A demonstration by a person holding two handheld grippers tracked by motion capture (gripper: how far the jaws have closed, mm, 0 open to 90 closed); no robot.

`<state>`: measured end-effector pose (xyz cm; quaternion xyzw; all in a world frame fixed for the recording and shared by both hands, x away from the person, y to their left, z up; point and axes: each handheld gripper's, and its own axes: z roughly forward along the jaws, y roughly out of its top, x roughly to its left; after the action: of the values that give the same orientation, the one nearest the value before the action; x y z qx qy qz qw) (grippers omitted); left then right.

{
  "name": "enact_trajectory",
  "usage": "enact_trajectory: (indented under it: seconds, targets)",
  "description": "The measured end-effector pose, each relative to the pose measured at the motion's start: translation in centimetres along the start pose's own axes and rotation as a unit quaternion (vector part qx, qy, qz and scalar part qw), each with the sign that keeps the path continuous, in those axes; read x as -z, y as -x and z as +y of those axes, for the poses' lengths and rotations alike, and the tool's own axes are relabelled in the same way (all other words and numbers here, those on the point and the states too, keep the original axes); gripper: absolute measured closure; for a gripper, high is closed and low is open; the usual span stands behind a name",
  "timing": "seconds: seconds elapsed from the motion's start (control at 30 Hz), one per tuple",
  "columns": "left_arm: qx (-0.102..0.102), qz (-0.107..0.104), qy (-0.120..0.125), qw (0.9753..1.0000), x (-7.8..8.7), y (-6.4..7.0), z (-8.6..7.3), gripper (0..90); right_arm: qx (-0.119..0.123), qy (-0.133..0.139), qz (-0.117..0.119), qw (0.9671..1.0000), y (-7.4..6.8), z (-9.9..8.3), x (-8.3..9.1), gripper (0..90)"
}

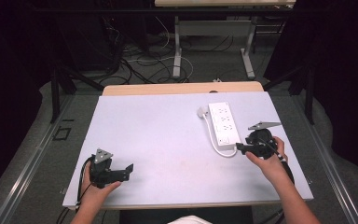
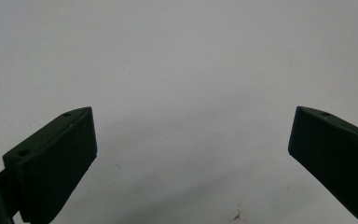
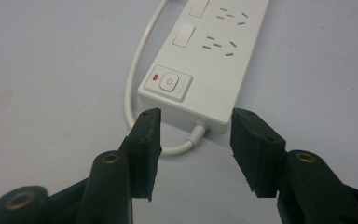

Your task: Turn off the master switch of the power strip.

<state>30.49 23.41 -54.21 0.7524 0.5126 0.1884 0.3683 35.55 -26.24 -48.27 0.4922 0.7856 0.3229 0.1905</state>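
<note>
Two black jaws of the right gripper (image 3: pixel 193 140) stand spread with nothing between them, just short of the near end of one white power strip (image 3: pixel 205 60), where its one power button (image 3: pixel 168 83) sits and its one white cord (image 3: pixel 137 84) comes out and loops away. Farther left and near, the left gripper (image 1: pixel 129 167) rests well apart from the strip, its two jaws wide open over the bare grey table (image 1: pixel 158 130). Each of the person's two hands holds one gripper, the strip lying on the table's right half with its plug (image 1: pixel 202 112) at the far end.
</note>
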Motion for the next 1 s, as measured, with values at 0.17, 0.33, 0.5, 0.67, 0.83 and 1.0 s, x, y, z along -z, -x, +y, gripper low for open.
enact_trajectory:
  seconds: [0.17, 0.33, 0.5, 0.67, 0.83, 1.0]
  targets:
    - [-0.001, 0.001, 0.002, 1.0000, 0.0, 0.0, 0.0, 1.3, 0.011, -0.014, 0.001, 0.9998, 0.1, 0.8, -0.2, 58.0]
    - [-0.004, -0.001, -0.003, 1.0000, 0.0, -0.1, 0.0, 1.2, 0.022, -0.022, 0.004, 0.9995, 0.2, 1.3, -0.3, 60.6]
    - [-0.004, -0.001, -0.002, 1.0000, 0.0, -0.1, 0.0, 1.2, 0.020, -0.039, 0.010, 0.9990, 0.3, 1.7, -0.7, 65.3]
    - [-0.003, -0.001, -0.003, 1.0000, 0.0, -0.1, 0.0, 1.3, 0.025, -0.052, 0.013, 0.9983, 0.3, 2.0, -1.2, 68.2]
    - [-0.003, -0.001, -0.003, 1.0000, 0.0, -0.1, 0.0, 1.3, 0.028, -0.060, 0.014, 0.9977, 0.4, 2.4, -1.5, 72.8]
    - [-0.002, -0.001, -0.005, 1.0000, 0.0, 0.0, 0.0, 1.3, 0.031, -0.068, 0.017, 0.9971, 0.3, 2.8, -1.9, 75.1]
